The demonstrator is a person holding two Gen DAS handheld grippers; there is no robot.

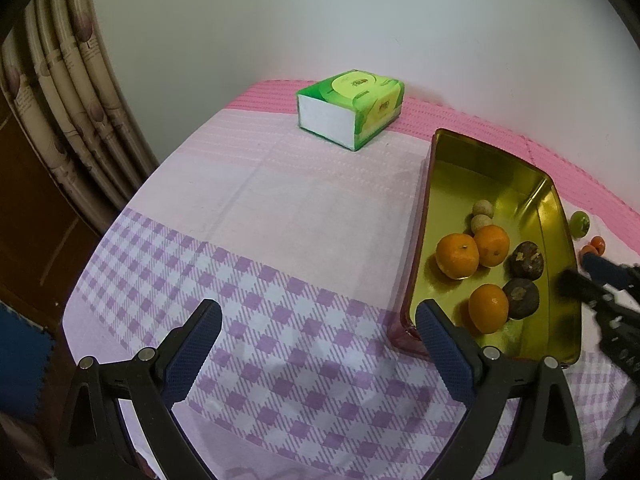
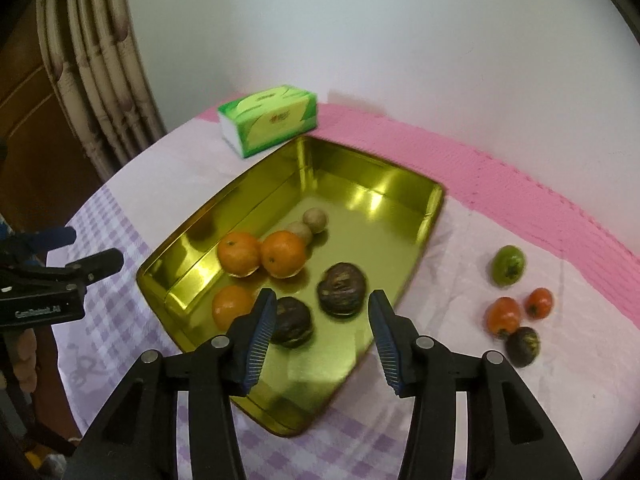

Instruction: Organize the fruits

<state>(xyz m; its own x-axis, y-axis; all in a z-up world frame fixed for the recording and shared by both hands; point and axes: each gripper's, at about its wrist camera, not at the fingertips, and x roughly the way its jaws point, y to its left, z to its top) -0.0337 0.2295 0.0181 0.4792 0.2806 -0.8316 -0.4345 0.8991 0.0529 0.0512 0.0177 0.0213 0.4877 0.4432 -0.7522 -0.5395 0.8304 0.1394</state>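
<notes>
A gold tin tray holds three oranges, two dark brown fruits and two small beige fruits. My right gripper is open and empty just above the tray's near part, the dark fruits between and just beyond its fingertips. On the cloth right of the tray lie a green fruit, two red fruits and a dark fruit. My left gripper is open and empty over the checked cloth, left of the tray.
A green tissue box stands at the back of the table near the white wall. A curtain hangs at the left beyond the table's edge. The pink-and-purple cloth covers the table.
</notes>
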